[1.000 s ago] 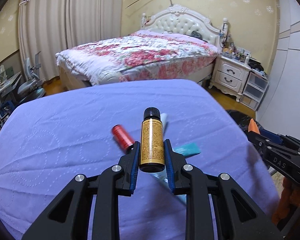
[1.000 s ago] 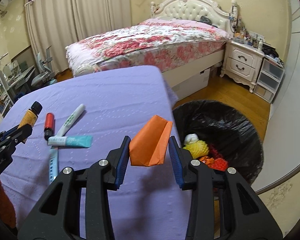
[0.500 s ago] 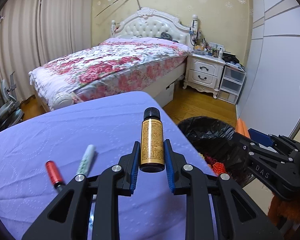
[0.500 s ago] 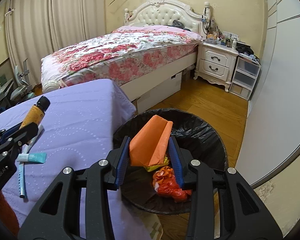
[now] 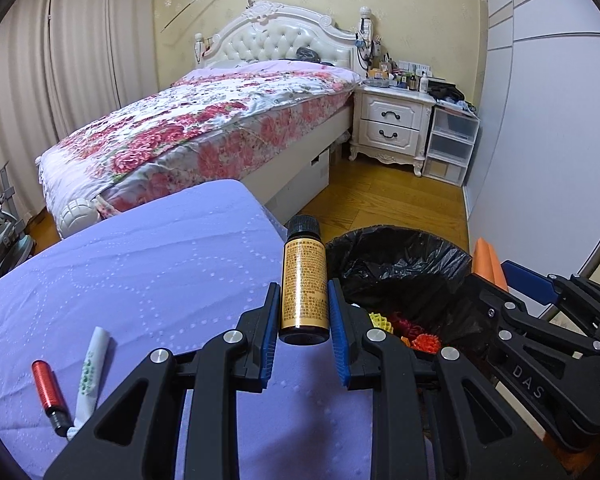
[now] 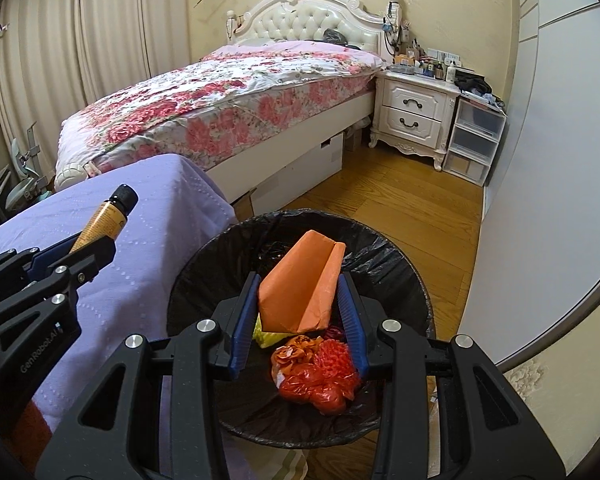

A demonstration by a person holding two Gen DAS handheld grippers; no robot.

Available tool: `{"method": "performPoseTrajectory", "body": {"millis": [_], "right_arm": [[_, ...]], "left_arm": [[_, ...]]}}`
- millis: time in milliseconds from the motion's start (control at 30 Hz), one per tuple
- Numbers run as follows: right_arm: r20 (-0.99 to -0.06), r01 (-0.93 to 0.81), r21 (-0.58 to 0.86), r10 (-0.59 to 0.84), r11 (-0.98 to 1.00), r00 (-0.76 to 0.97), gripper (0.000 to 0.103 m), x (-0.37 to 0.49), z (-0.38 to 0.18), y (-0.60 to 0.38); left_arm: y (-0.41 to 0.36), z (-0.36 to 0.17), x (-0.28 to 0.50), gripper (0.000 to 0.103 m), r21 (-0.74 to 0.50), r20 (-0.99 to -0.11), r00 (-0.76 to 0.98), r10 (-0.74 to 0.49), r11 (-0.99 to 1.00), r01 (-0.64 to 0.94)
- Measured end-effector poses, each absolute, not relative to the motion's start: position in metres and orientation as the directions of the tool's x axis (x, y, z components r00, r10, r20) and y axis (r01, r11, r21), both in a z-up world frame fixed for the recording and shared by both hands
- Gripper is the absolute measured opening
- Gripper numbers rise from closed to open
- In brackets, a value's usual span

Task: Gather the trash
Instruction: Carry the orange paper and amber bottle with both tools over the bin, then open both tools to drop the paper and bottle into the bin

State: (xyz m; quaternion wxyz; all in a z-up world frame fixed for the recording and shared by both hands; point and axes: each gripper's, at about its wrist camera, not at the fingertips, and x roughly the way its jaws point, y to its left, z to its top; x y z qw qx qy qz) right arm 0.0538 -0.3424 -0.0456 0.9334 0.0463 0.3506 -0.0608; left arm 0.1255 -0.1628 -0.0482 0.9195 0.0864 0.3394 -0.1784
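My left gripper [image 5: 302,304] is shut on a small amber bottle [image 5: 303,280] with a gold label and black cap, held above the right edge of the purple table [image 5: 140,280]. It also shows in the right wrist view [image 6: 104,220]. My right gripper [image 6: 300,300] is shut on a folded orange paper [image 6: 304,284] and hangs over the black-lined trash bin [image 6: 400,264], which holds red, orange and yellow scraps [image 6: 320,372]. The bin [image 5: 400,264] stands just right of the table in the left wrist view.
A red tube [image 5: 48,384] and a white-green tube [image 5: 92,372] lie on the table at lower left. A floral bed [image 5: 204,120], a white nightstand [image 5: 392,128] and plastic drawers [image 5: 452,144] stand behind. Wood floor lies around the bin.
Both grippers have swung right, from over the table toward the bin. The right gripper with the orange paper now hangs over the bin; the left one with the bottle is at the table's right edge.
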Motion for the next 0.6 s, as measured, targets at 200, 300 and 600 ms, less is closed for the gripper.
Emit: {"method": "performPoseTrajectory", "body": {"millis": [200, 300, 600], "right_arm": [[-0.666, 0.166, 0.050, -0.091, 0.985, 0.740, 0.039, 0.061, -0.050, -0.350], [-0.666, 0.175, 0.053, -0.095, 0.983, 0.740, 0.040, 0.064, -0.052, -0.355], [-0.658, 0.205, 0.041, -0.128, 0.978, 0.742, 0.051, 0.061, -0.047, -0.361]], "left_arm": [[-0.179, -0.055, 0.133, 0.025, 0.059, -0.662, 0.701, -0.267, 0.913, 0.403], [-0.183, -0.057, 0.136, 0.034, 0.078, -0.662, 0.705, -0.254, 0.912, 0.402], [-0.175, -0.050, 0.136, 0.071, 0.062, -0.656, 0.717, -0.236, 0.930, 0.362]]}}
